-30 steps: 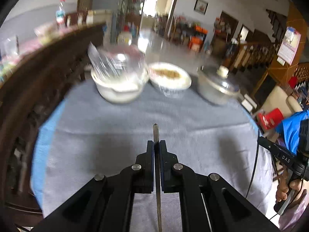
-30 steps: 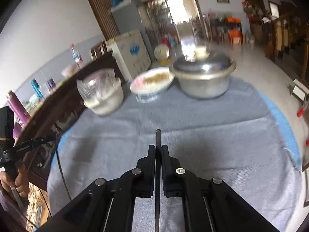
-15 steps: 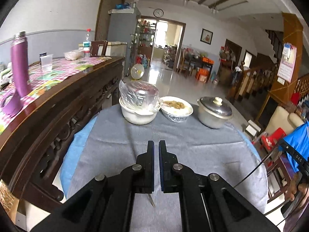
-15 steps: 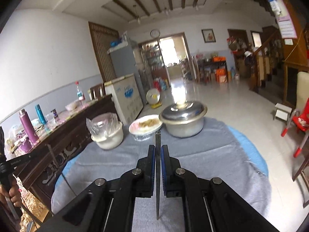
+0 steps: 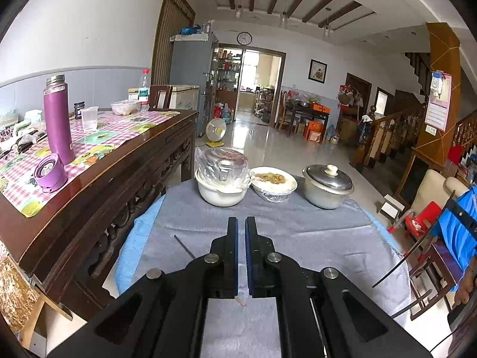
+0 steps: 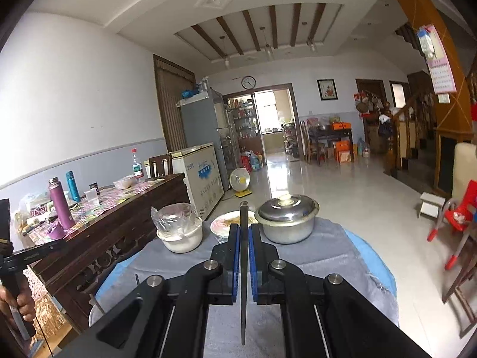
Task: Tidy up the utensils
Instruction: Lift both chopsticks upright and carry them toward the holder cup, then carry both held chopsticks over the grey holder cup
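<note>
My left gripper [image 5: 241,223] is nearly shut with nothing between its fingers, raised above the grey cloth [image 5: 313,238]. A thin dark chopstick [image 5: 184,247] lies on the cloth under it, running from the left to below the fingers. My right gripper [image 6: 244,229] is shut on a second dark chopstick [image 6: 244,268], held upright along the fingers, its top end sticking up past the fingertips. The lying chopstick's end also shows in the right wrist view [image 6: 137,280].
At the cloth's far edge stand a white bowl wrapped in plastic [image 5: 222,179], a plate of food [image 5: 272,182] and a lidded metal pot [image 5: 328,185]. A dark wooden sideboard [image 5: 119,173] with a purple flask [image 5: 58,119] runs along the left. Chairs stand right.
My left gripper let go of its chopstick, which now lies on the cloth, and rose. My right gripper also rose and tilted up, still holding its chopstick.
</note>
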The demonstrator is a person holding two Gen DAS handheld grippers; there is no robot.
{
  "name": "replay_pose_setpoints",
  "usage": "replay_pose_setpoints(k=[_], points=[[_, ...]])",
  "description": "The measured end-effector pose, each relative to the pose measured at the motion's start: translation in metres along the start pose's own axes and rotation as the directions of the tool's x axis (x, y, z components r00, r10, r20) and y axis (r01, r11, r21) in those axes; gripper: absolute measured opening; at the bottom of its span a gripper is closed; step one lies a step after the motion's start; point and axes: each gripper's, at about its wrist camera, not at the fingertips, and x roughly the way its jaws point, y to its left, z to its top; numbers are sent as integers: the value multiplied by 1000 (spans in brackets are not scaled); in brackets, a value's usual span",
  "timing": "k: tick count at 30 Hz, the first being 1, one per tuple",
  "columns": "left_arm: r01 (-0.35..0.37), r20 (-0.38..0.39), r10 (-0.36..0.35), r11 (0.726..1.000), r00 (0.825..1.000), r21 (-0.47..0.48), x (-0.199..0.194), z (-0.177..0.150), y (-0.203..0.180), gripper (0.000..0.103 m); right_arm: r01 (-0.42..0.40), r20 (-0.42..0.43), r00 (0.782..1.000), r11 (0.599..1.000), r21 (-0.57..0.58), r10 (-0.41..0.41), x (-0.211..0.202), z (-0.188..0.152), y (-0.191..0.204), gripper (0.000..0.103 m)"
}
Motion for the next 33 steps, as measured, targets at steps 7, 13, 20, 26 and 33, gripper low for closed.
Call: replay_pose_setpoints(k=[7, 13, 20, 26, 33], points=[[-12, -274, -65, 963, 960, -270, 84, -15, 70, 4, 7, -46, 999, 1000, -4, -7, 19, -9, -7, 6], [-148, -442, -45, 908, 896, -392, 175, -35, 114, 5, 4, -91, 996, 999, 42, 0, 51, -23, -32, 6], [-295, -577, -2, 858, 817, -421, 266, -41, 141, 15, -5, -114, 993, 999, 42, 10, 73, -28, -47, 6], [-366, -644, 48, 854, 764, -371, 319, -43, 145, 16, -16, -112, 993, 999, 40, 21, 84, -26, -55, 6], [-409, -685, 84, 852, 724, -327, 354, -45, 144, 16, -30, -123, 992, 999, 30, 33, 98, -27, -59, 6]])
